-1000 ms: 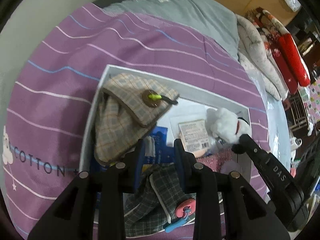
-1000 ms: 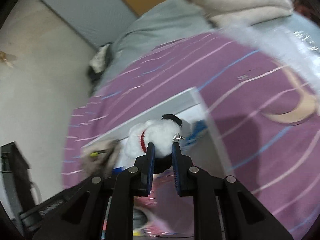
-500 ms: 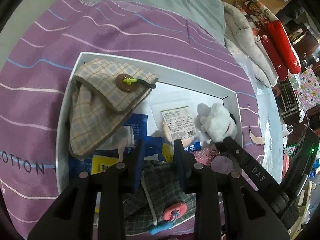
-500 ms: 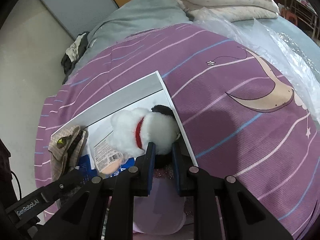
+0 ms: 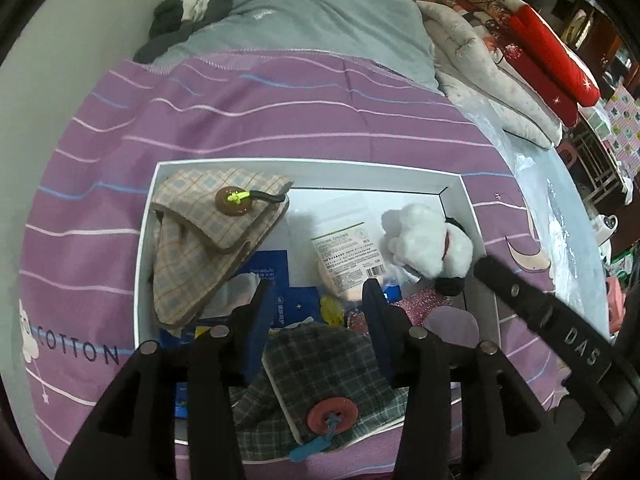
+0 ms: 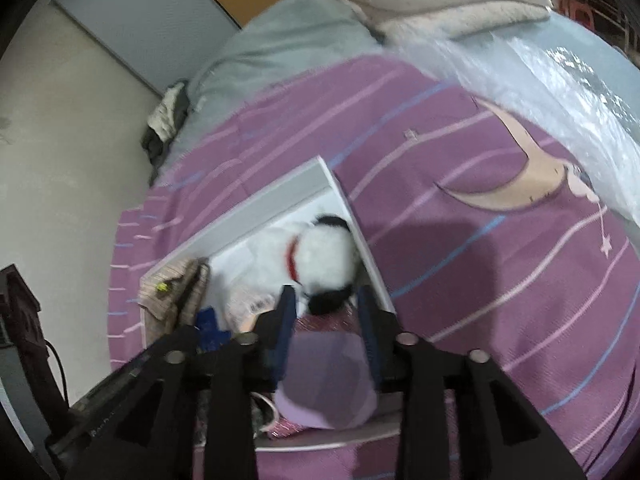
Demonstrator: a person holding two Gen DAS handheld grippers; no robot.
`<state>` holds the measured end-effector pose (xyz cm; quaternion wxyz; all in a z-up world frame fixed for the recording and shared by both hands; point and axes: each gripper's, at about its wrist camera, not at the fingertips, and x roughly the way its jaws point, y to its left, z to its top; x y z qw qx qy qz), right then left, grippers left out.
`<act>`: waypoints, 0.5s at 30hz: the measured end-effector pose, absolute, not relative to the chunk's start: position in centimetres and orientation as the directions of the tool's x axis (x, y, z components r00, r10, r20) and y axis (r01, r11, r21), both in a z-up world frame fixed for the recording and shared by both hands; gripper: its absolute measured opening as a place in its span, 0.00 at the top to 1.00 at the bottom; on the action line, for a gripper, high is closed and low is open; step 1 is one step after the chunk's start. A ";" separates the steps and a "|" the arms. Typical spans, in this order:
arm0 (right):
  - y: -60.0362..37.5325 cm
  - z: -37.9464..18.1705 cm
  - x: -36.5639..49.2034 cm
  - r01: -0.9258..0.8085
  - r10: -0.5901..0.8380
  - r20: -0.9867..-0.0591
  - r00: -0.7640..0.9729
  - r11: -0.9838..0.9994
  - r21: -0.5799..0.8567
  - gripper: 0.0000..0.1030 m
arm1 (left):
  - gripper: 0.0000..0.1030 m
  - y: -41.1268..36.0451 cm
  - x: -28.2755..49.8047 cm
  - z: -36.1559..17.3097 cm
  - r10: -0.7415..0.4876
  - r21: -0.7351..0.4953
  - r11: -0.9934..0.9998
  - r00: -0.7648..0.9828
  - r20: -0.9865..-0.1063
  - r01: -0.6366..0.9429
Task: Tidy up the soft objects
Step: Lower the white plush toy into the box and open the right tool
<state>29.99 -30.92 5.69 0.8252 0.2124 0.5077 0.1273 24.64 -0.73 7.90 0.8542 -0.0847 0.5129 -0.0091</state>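
A white box (image 5: 304, 171) lies on a purple striped bedspread. In it are a beige plaid pouch (image 5: 208, 236), a dark green plaid pouch (image 5: 324, 372), a white plush dog with a red collar (image 5: 430, 240) and flat packets. The dog lies in the box's right far corner, also in the right wrist view (image 6: 320, 258). My left gripper (image 5: 318, 304) is open and empty above the dark pouch. My right gripper (image 6: 326, 304) is open just behind the dog and holds nothing. A lilac pouch (image 6: 326, 380) lies under it.
Folded grey and red blankets (image 5: 516, 68) are stacked at the far right of the bed. Clear plastic sheeting (image 6: 560, 68) covers the right side. A grey duvet (image 5: 320, 20) and dark clothes (image 5: 188, 4) lie by the wall. A dark cabinet (image 6: 20, 320) stands at left.
My right gripper has opened and let go of the plush dog, which now lies in the box's right corner. My left gripper has opened wider and pulled back a little.
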 end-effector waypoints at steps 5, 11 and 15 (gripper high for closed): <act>-29.8 6.4 31.0 -0.056 0.479 -0.661 0.578 0.831 0.553 0.63 | 0.53 -0.2 24.7 7.8 -0.084 -0.145 0.985 0.473 -0.877 -0.095; -27.2 3.8 33.5 -0.091 0.508 -0.673 0.538 0.828 0.553 0.70 | 0.53 -0.1 24.6 7.7 -0.059 -0.127 0.985 0.468 -0.882 -0.114; -26.9 2.7 33.5 -0.096 0.511 -0.705 0.492 0.836 0.540 0.89 | 0.53 -0.3 24.6 7.8 -0.050 -0.118 0.987 0.476 -0.878 -0.114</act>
